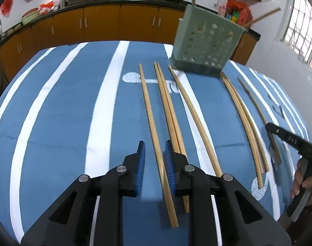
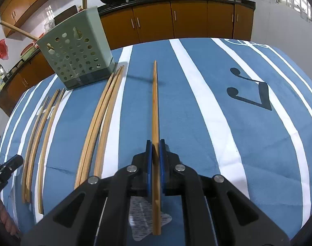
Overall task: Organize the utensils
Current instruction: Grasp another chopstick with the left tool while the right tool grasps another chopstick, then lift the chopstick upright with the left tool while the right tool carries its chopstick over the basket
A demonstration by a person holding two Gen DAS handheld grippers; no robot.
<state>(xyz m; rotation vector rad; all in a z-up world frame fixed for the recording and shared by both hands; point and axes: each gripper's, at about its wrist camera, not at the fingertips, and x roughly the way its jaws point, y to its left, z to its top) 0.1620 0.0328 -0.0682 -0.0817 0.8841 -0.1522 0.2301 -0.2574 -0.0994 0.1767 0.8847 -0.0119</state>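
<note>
The right gripper (image 2: 155,143) is clamped on a single chopstick (image 2: 155,102), its long axis pointing straight ahead, with the perforated green utensil holder (image 2: 78,55) ahead to its left. The left gripper (image 1: 155,149) straddles another chopstick (image 1: 149,110) on the tablecloth (image 1: 63,123), jaws apart.

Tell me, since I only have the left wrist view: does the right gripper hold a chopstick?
Observer: Yes. The right wrist view shows the right gripper shut on one chopstick, pinched between its blue fingers.
Operator: Is that chopstick off the cloth?
Observer: Its far end looks raised: a separate shadow lies on the striped cloth just left of the tip.
Operator: What is to the right of it?
Observer: Only cloth shows there, printed with a black music note.
</note>
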